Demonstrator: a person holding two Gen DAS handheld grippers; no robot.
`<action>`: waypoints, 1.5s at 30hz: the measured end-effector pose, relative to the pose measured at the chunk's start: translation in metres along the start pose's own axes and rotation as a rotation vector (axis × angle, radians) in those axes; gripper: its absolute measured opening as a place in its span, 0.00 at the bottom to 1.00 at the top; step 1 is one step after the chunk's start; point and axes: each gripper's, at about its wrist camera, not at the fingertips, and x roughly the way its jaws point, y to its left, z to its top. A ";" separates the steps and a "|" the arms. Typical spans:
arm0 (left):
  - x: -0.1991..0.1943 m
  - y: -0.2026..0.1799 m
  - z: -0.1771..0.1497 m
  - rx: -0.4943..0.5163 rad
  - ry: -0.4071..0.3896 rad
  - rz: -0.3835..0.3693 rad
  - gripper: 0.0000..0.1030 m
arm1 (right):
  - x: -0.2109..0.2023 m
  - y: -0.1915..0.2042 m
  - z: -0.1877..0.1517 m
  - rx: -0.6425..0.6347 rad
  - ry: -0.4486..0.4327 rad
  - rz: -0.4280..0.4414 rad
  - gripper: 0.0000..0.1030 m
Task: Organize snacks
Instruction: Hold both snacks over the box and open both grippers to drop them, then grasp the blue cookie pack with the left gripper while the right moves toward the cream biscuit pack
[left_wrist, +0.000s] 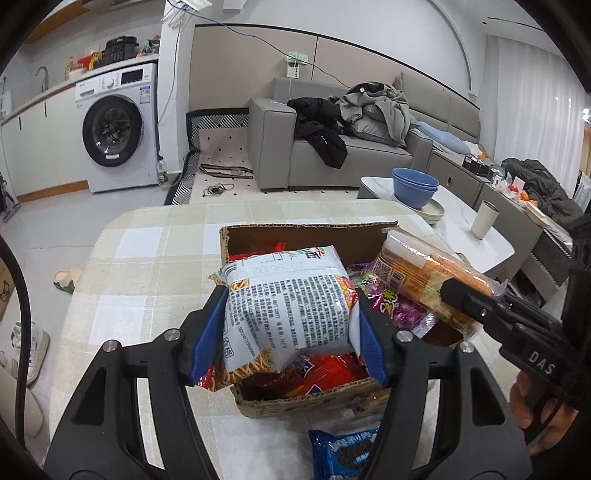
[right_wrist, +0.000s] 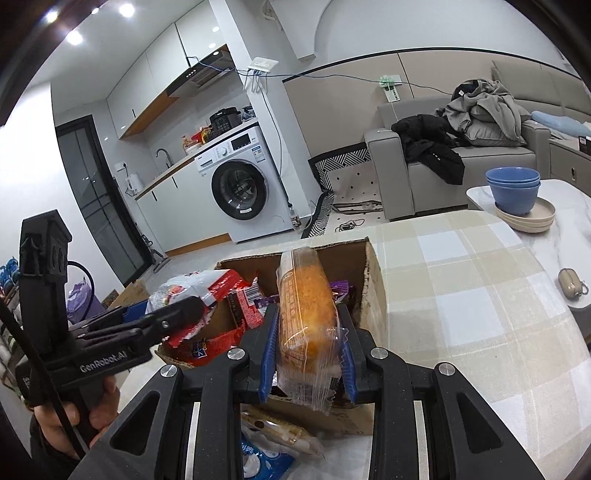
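Two packs in the grip at once, both over the box. Nearest, outside the box on the checked cloth: a blue cookie pack lying flat against the front wall, plus, in the right wrist view, a pale wrapped pack beside it, so at least two items not yet put away. Next, left gripper closed on a white noodle bag, blue pads pressing both side edges, puffed body bulging between them; bag held above the front half of the box, back panel with print facing up toward the camera, long axis running away from the camera, sealed end with the date stamp farthest. Right gripper closed on an orange cake roll in clear wrap, pinched near its crimped near end; long axis pointing forward and up, far end tilted over the middle of the box. Below and beyond, red and purple packets already heaped inside, box looking well filled. Judged from that: sorting mostly done, with two packs in mid-air to set down and the loose ones in front left. Farther off: blue bowls on a plate, sofa, washing machine.
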 end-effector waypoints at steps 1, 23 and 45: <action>0.003 -0.001 0.000 0.010 -0.002 0.004 0.61 | 0.002 0.003 0.001 -0.016 -0.005 -0.006 0.28; 0.035 -0.020 -0.005 0.090 0.075 0.001 0.66 | 0.031 0.015 0.005 -0.127 0.056 -0.040 0.36; -0.062 0.008 -0.067 -0.015 0.052 0.017 0.99 | -0.053 0.000 -0.043 -0.075 0.014 -0.019 0.99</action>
